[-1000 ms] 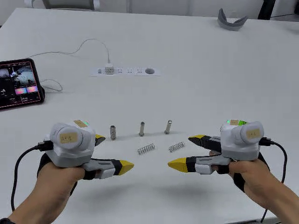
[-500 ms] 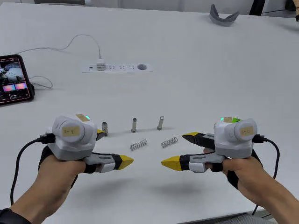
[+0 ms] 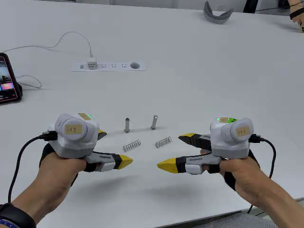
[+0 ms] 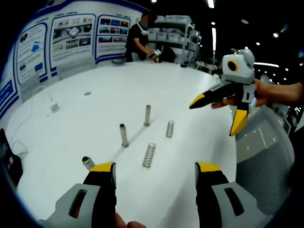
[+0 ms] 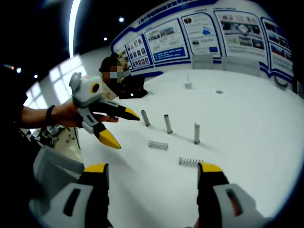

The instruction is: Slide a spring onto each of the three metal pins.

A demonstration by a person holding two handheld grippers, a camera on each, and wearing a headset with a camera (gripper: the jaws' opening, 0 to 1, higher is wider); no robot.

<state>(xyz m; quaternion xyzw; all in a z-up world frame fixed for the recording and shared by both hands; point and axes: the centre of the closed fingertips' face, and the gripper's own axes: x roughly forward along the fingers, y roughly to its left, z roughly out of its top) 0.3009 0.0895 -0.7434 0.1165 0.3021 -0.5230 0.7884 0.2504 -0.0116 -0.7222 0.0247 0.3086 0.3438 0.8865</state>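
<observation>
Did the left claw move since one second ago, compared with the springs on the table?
Yes. In the head view the left claw has shifted right, closer to the nearer loose spring.

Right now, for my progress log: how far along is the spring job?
Done: the end pin, nearest the left gripper, already wears a spring. In hand: nothing; the left gripper and the right gripper are both open and empty. Left: the middle pin and the far pin are bare, and two loose springs lie on the table beside them.
</observation>
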